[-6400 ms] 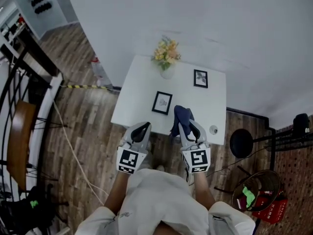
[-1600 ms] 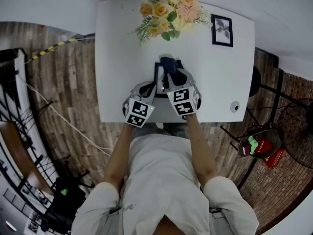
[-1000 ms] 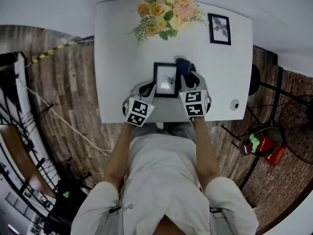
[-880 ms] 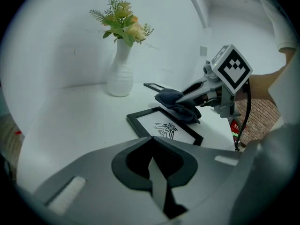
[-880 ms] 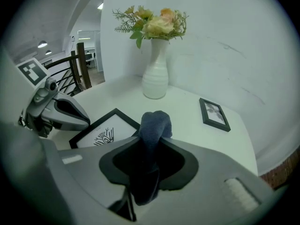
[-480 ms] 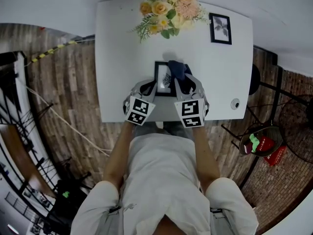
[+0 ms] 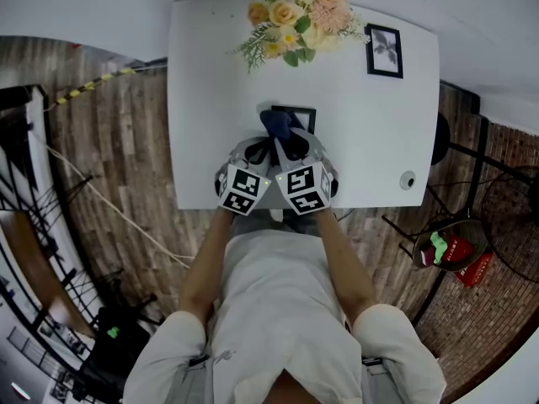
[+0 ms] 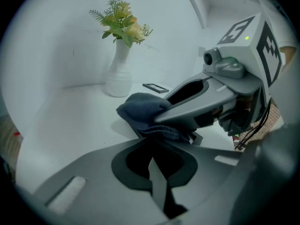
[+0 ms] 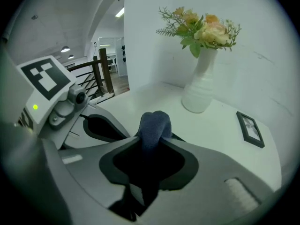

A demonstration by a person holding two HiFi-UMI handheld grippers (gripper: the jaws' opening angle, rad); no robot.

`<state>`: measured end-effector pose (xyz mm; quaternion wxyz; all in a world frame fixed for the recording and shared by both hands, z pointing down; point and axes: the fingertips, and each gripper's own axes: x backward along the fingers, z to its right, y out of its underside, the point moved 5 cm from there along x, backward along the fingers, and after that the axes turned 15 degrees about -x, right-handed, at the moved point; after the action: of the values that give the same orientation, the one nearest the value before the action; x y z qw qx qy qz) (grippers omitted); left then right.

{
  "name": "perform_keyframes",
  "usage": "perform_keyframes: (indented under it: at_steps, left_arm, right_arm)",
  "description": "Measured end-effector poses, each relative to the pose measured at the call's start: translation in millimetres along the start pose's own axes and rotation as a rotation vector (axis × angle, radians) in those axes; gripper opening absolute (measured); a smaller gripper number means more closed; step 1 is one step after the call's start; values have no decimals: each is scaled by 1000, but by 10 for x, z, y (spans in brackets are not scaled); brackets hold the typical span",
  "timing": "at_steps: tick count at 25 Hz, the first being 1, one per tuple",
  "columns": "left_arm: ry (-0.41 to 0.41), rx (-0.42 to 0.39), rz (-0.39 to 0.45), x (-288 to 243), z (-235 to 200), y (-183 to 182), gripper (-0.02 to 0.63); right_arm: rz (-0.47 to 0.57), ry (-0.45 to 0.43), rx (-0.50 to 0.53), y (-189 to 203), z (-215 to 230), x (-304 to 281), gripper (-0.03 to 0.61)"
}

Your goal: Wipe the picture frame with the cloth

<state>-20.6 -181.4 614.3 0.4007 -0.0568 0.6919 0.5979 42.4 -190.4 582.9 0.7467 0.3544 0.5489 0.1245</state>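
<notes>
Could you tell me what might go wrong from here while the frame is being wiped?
The black picture frame lies flat on the white table, and the left gripper, jaws together, does not grip it, so the dark blue cloth in the right gripper could shove it along.
The white vase of flowers stands just beyond it; a long stroke might knock it over.

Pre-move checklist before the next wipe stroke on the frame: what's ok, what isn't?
1. Cloth clamped in right gripper: ok.
2. Cloth resting on the picture frame: ok, it lies over the frame.
3. Left gripper steadying the frame: cannot tell; jaws together at its near edge, contact unclear.
4. Vase away from the stroke path: ok, it stands further back.
5. Second frame out of the way: ok, off toward the table's far corner.
</notes>
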Motion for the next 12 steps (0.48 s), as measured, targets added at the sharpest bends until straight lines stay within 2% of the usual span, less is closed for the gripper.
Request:
perform_keyframes:
  at_steps: [6, 9, 12]
  left_arm:
    - [-14, -25, -4, 5, -15, -2, 20]
    - [-13, -25, -5, 3, -7, 11, 20]
    - [1, -12, -1, 4, 4, 2, 20]
  right_arm:
    - [-47, -8, 14, 136, 37, -151, 94]
    - [-67, 22, 59, 179, 58, -124, 95]
    - [-76, 50, 52, 237, 131, -61, 95]
